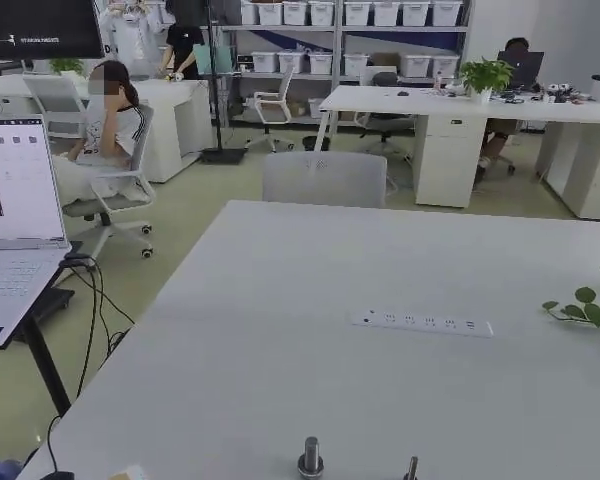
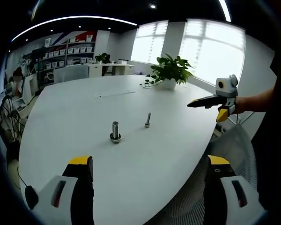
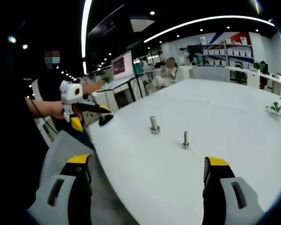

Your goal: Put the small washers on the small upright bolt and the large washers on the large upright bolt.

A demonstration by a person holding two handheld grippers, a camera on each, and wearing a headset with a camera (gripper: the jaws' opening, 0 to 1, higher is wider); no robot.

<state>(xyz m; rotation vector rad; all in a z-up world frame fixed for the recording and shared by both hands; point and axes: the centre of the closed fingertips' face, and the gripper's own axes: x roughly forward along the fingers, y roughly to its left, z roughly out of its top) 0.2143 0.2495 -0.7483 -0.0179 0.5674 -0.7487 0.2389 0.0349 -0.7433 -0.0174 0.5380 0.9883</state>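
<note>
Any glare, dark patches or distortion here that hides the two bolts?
Head view: even, soft light, slightly blurry; the large bolt and small bolt crowd the bottom edge. Left gripper view: strong fisheye bend, windows blown out white, both bolts clear. Right gripper view: left side dark, ceiling light strip curved, bolts clear on the bright table.

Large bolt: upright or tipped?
Upright. The large bolt stands on the table, wide end down, shaft vertical in both gripper views.

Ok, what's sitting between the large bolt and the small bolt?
Nothing; in the left gripper view, bare tabletop separates the large bolt from the small bolt.
</note>
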